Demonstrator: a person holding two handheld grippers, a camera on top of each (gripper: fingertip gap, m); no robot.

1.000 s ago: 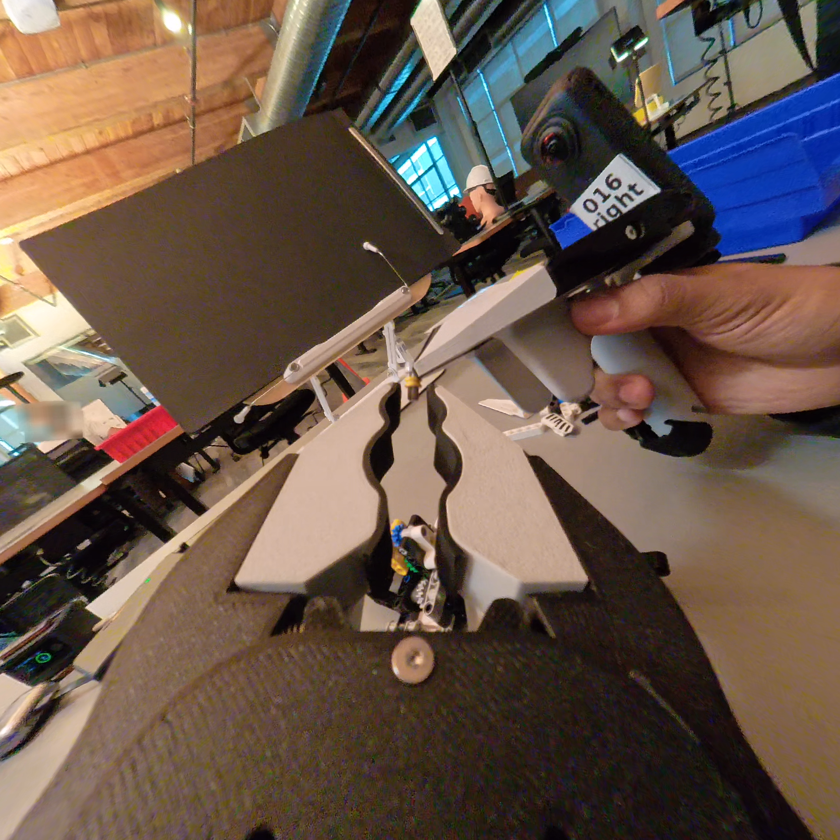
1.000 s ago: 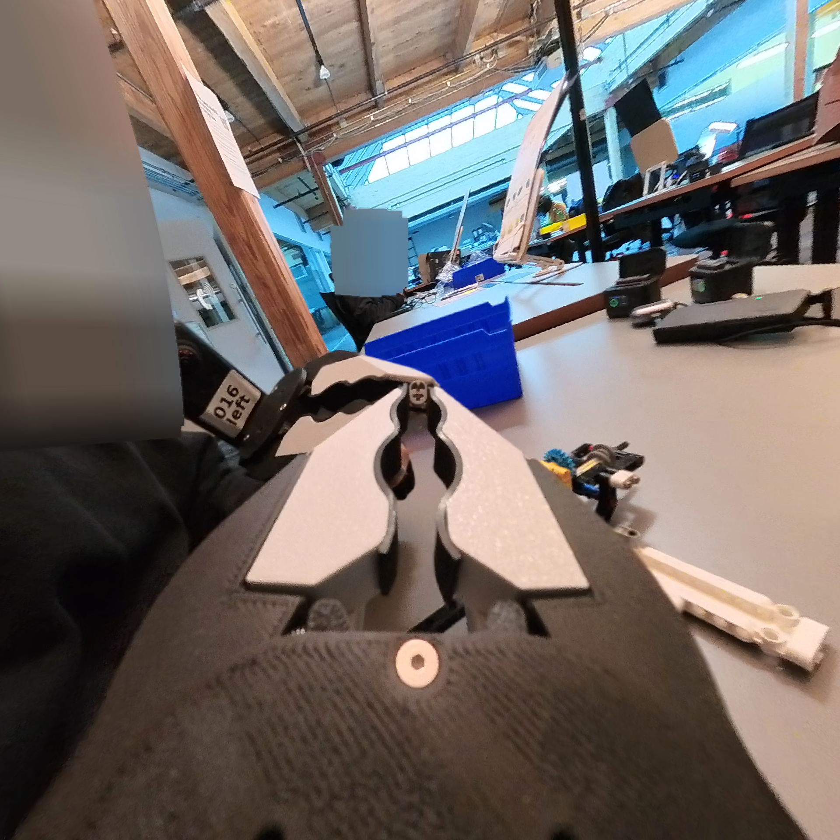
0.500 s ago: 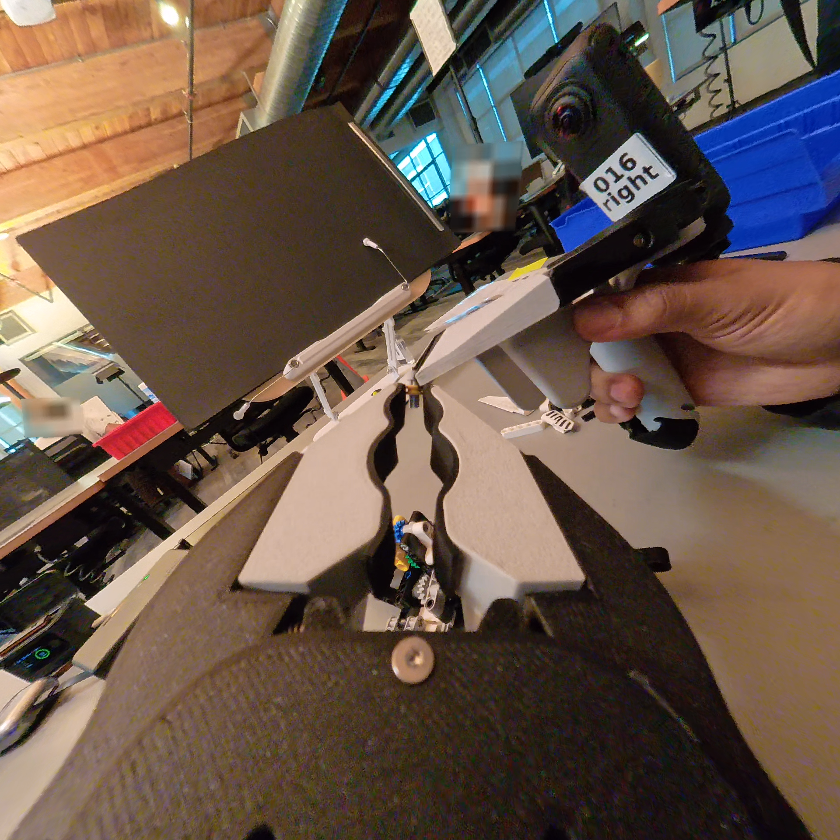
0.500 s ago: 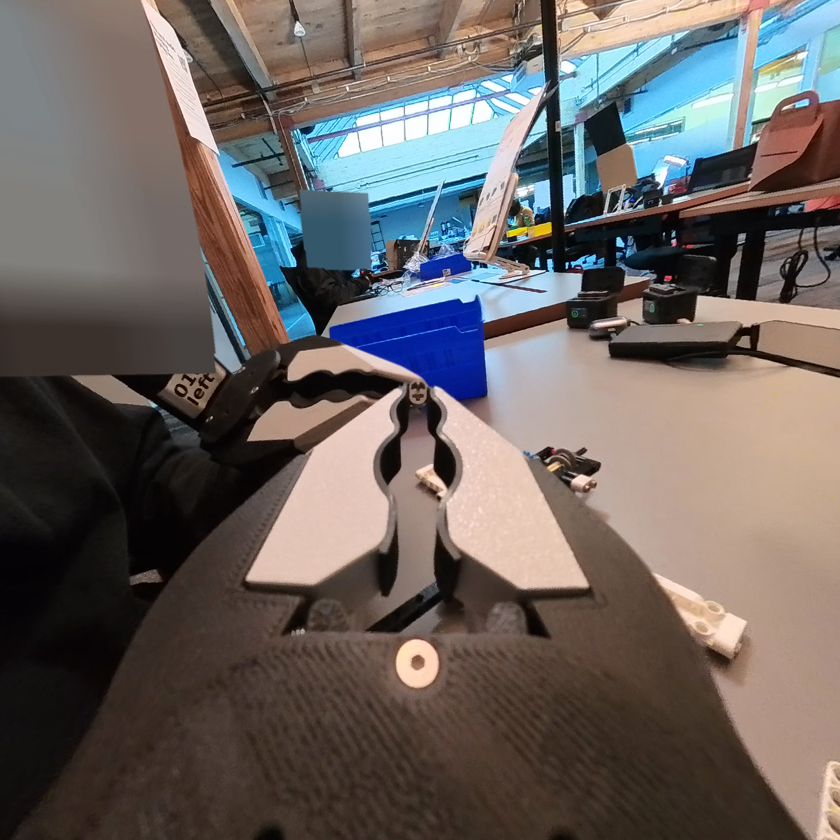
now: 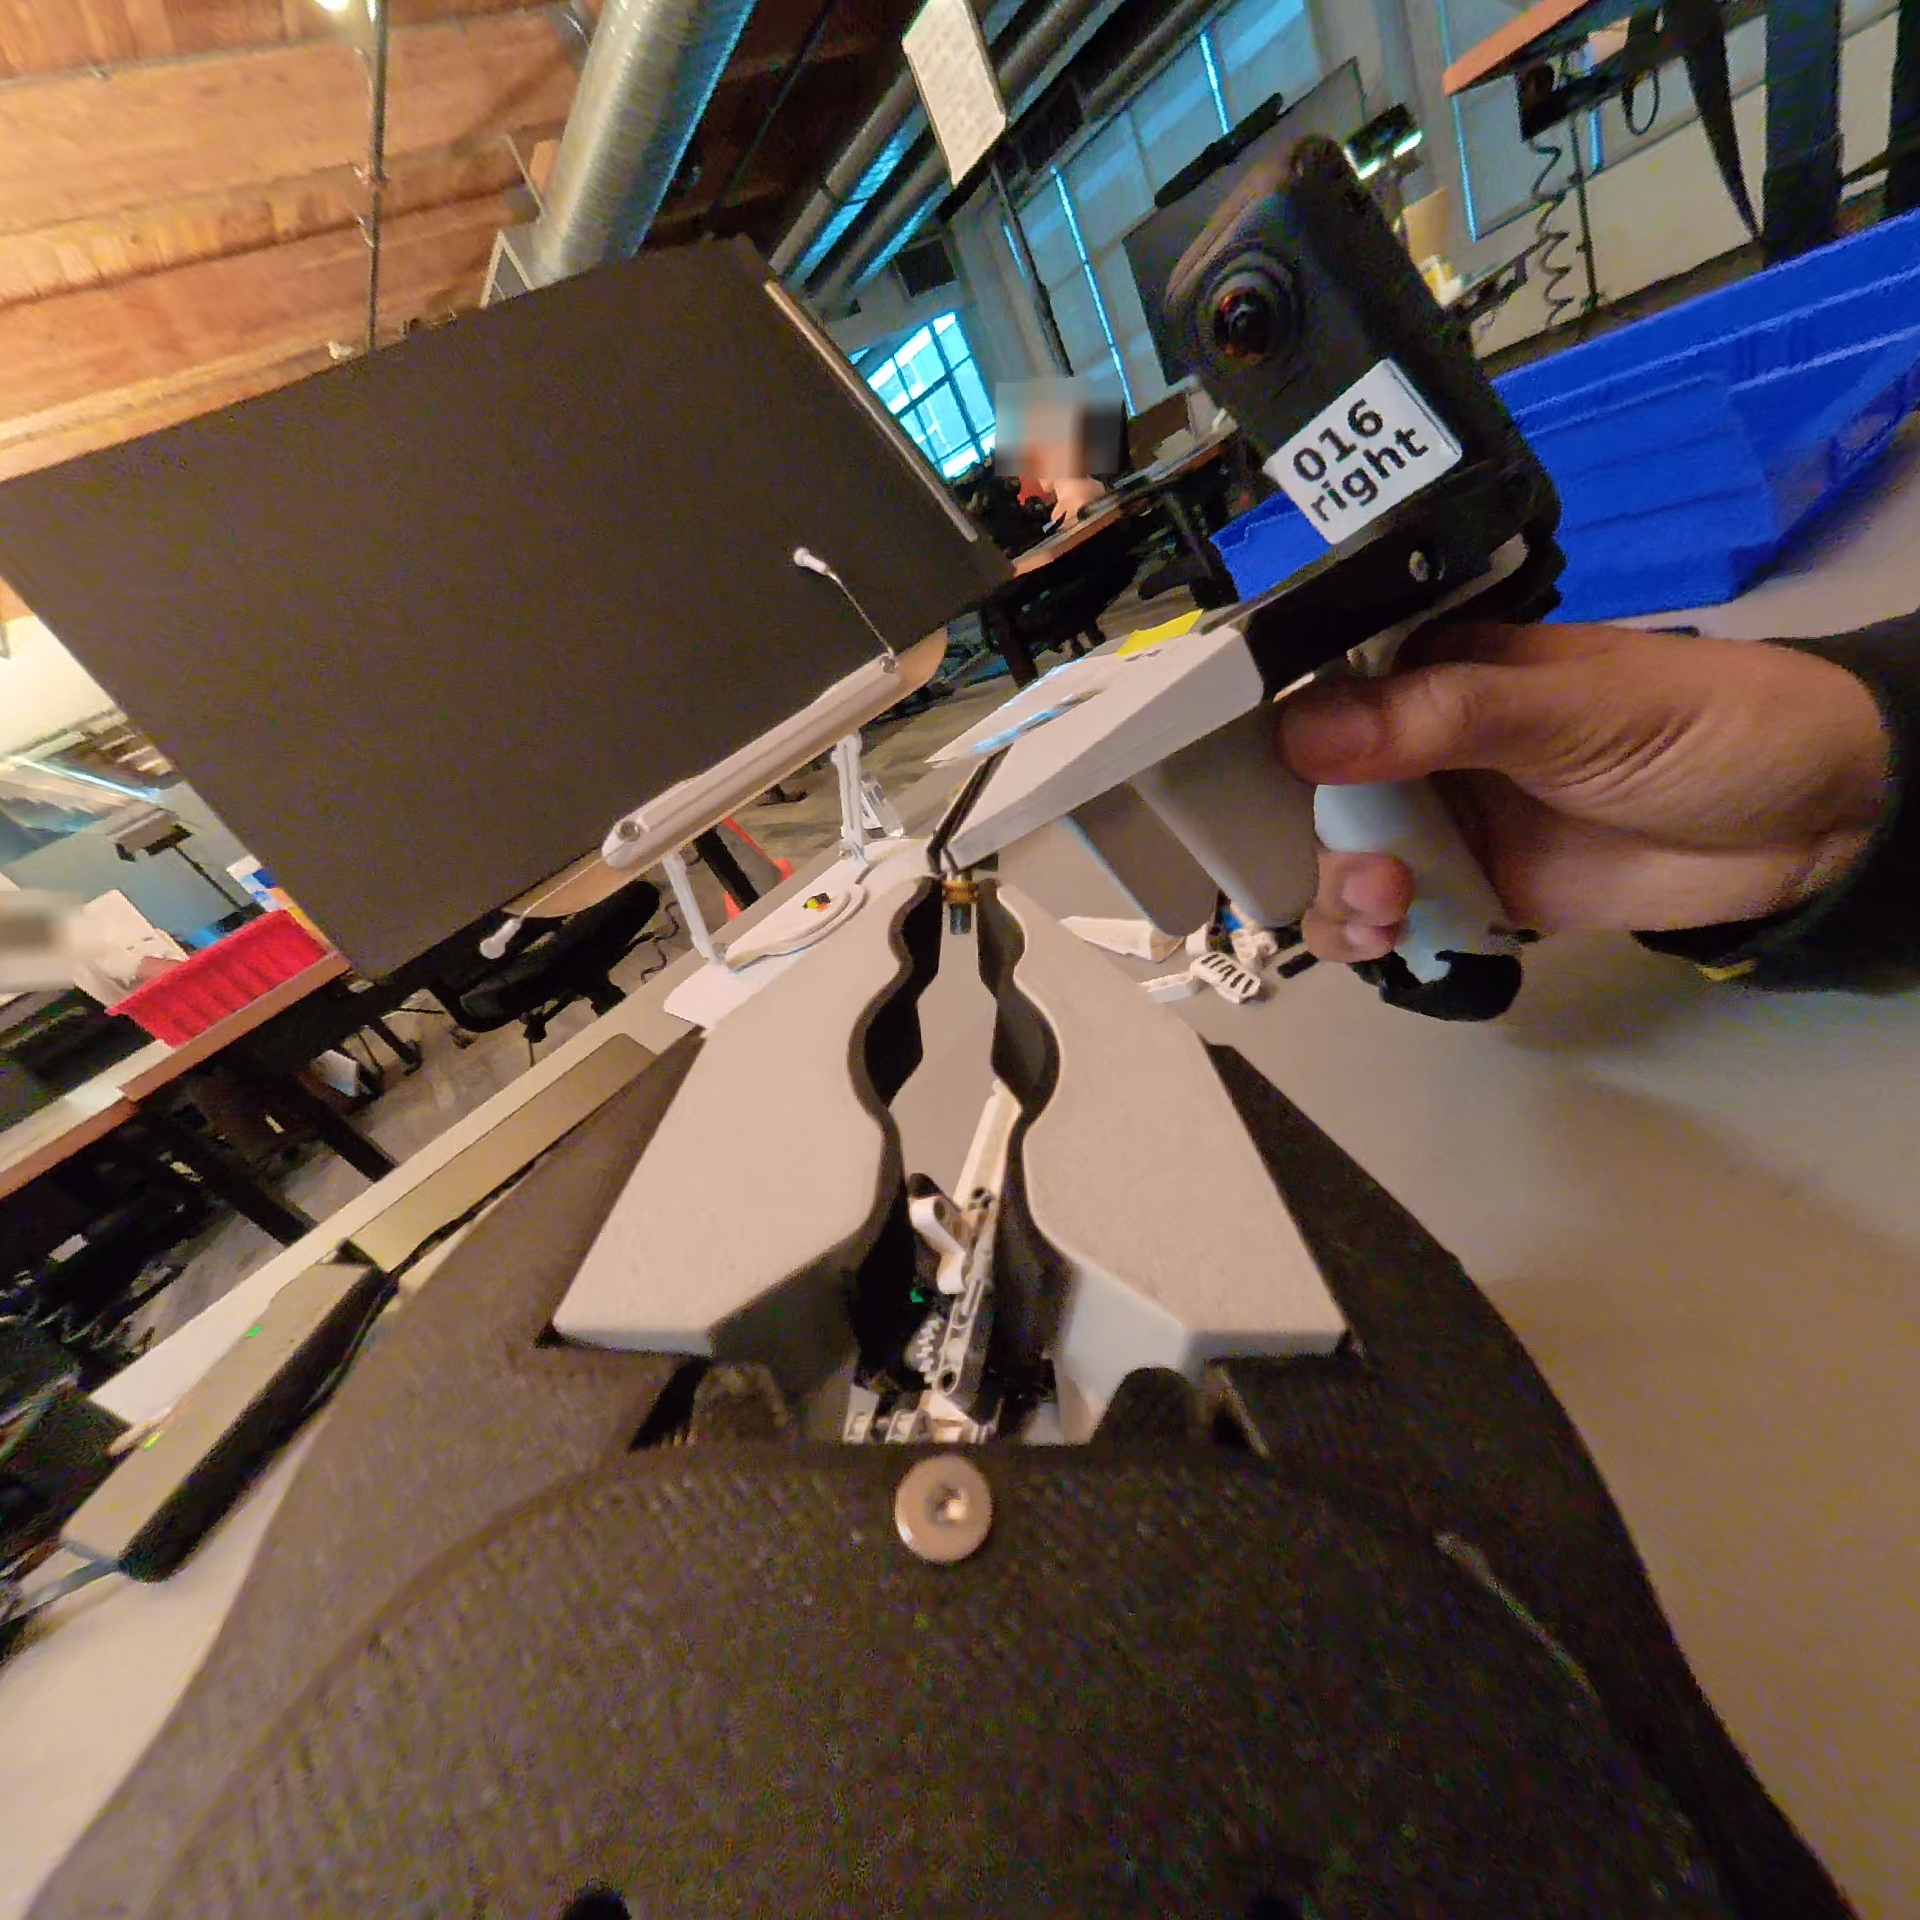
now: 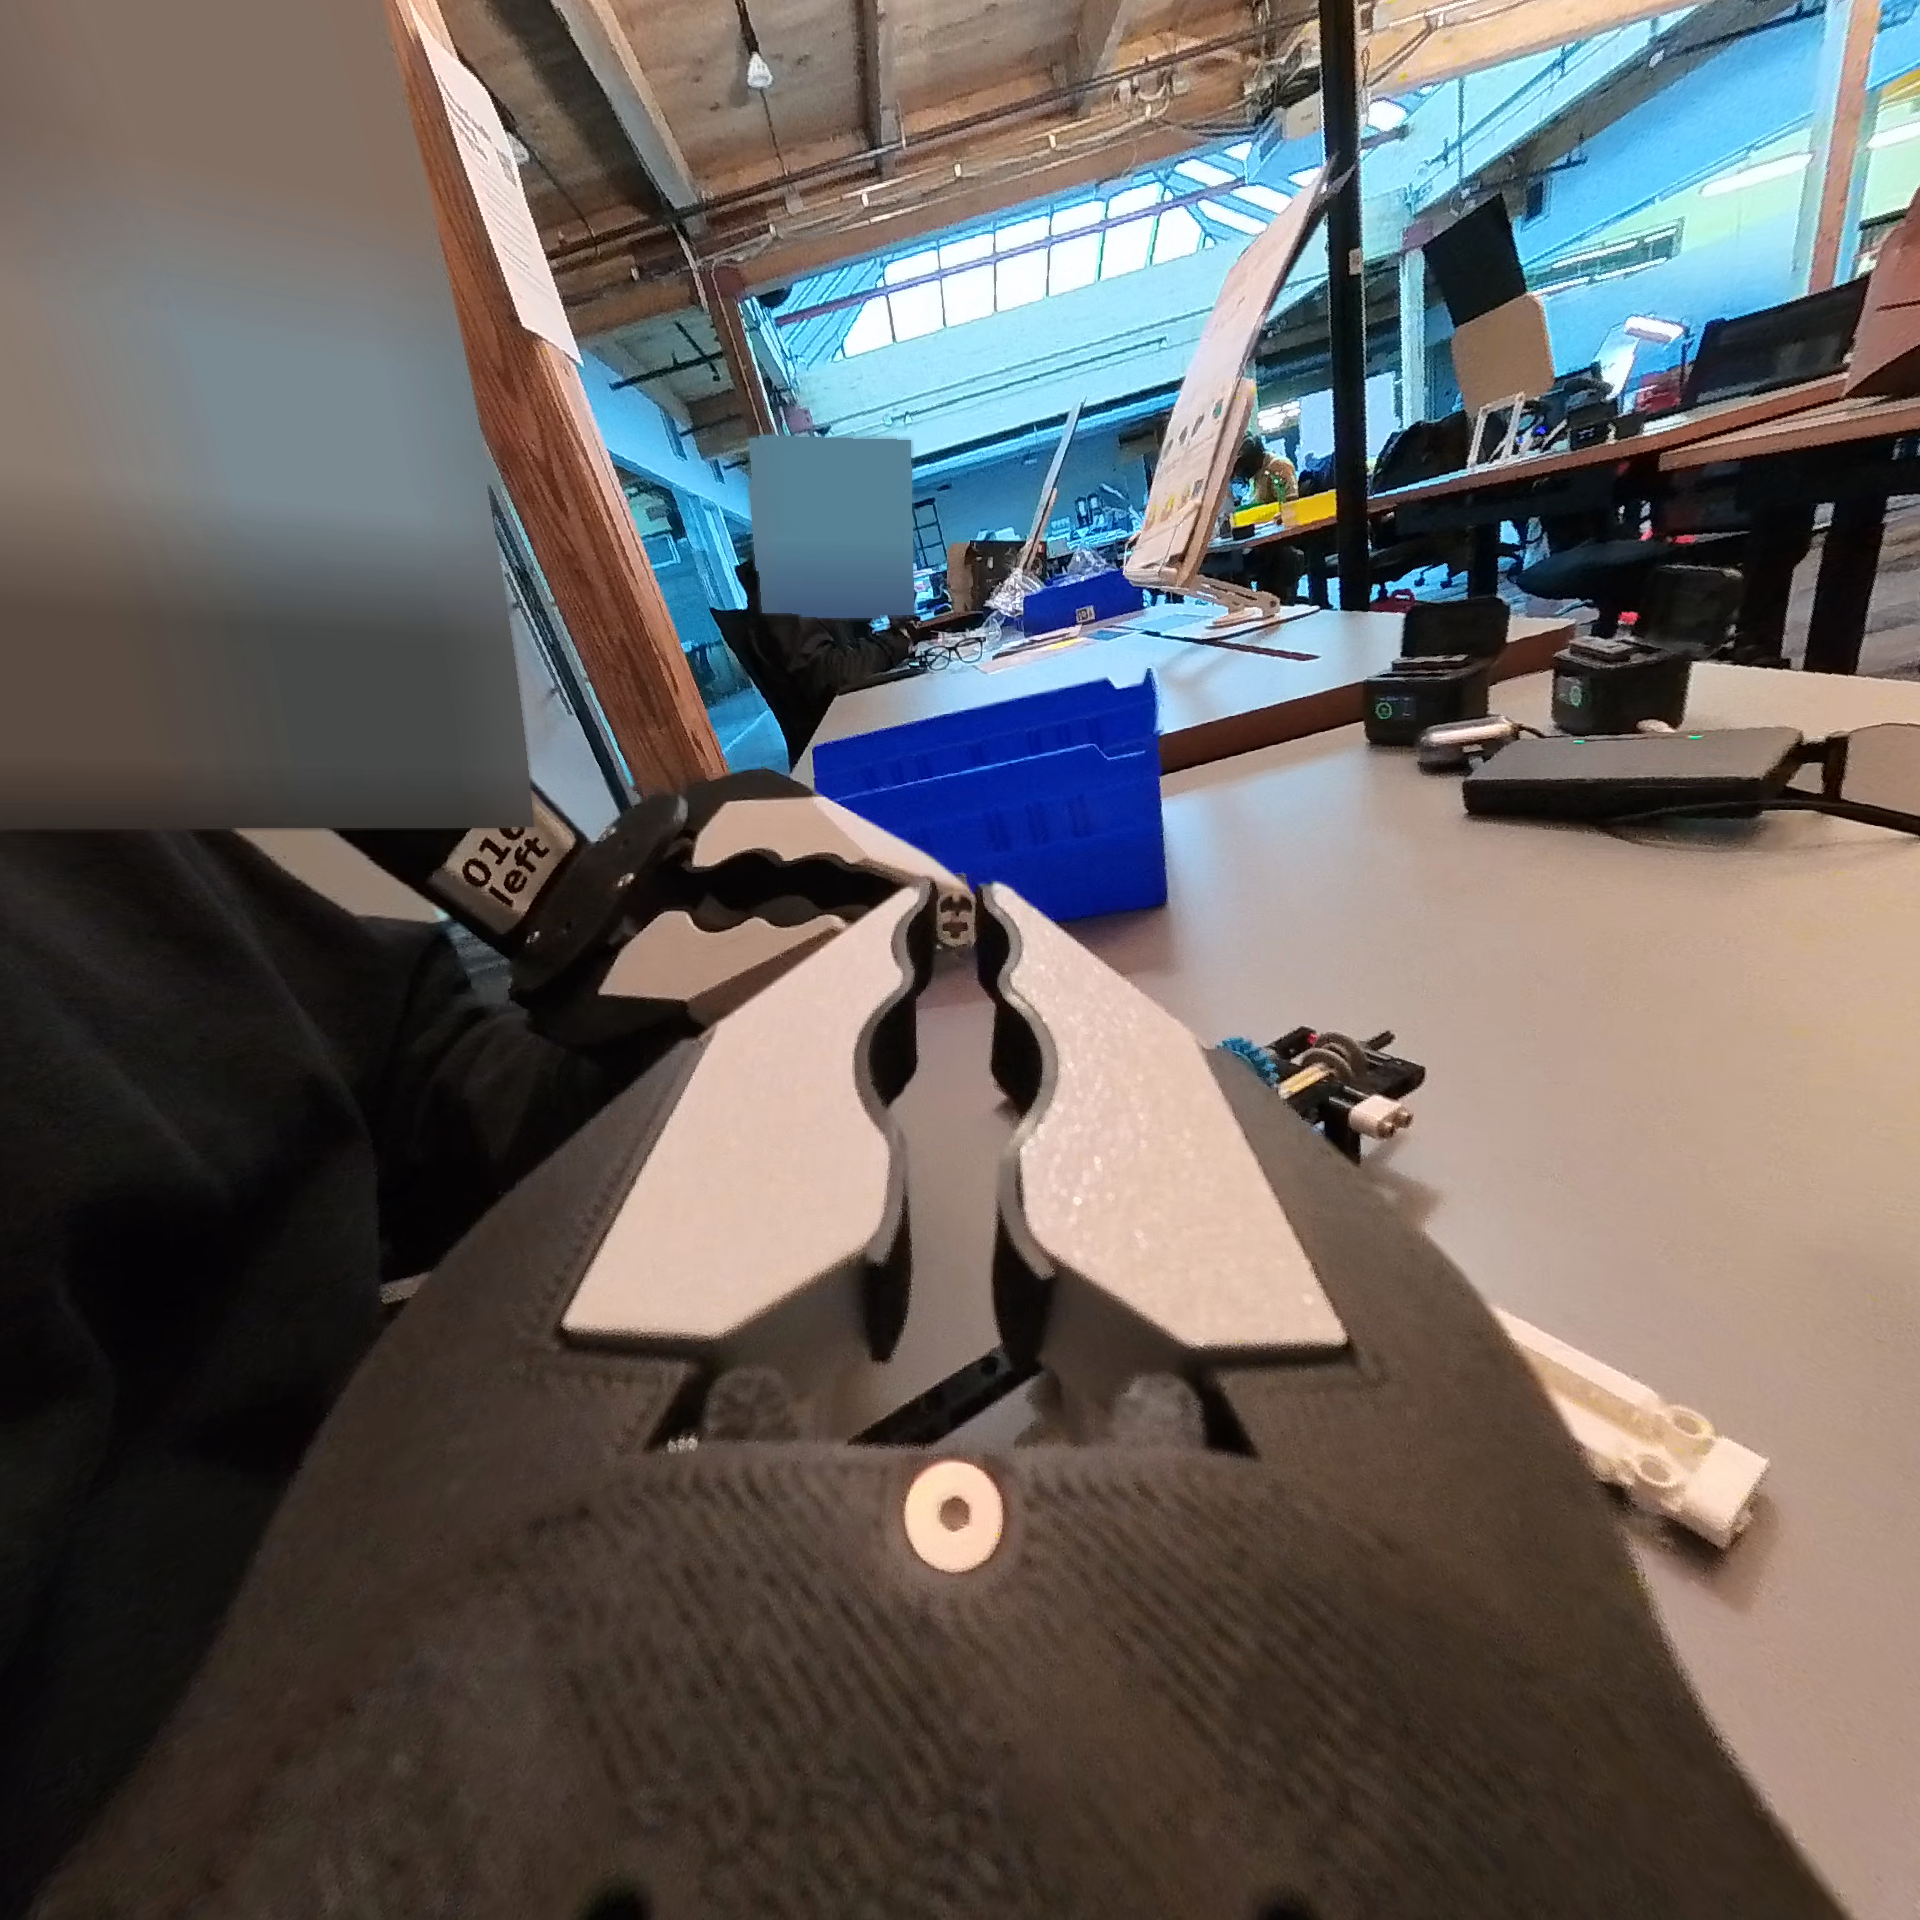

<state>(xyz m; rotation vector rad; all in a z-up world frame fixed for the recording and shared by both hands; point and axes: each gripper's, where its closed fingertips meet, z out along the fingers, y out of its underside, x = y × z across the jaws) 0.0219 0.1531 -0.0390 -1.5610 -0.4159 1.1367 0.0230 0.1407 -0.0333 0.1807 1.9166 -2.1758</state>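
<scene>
- The left hand-held gripper is closed on a small tan-and-black plastic pin, nipped at the very fingertips.
- The right hand-held gripper is clamped on a small grey plastic connector piece with a cross-shaped hole; the two tips meet above the grey counter.
- Both parts look light, stiff and smooth (easy to twist out); I judge a hold across the flat sides safest.
- The left wrist view shows the person's hand and the black board on a white stand; the right wrist view alone shows the cross hole, the blue plastic bin and a white holed beam.
</scene>
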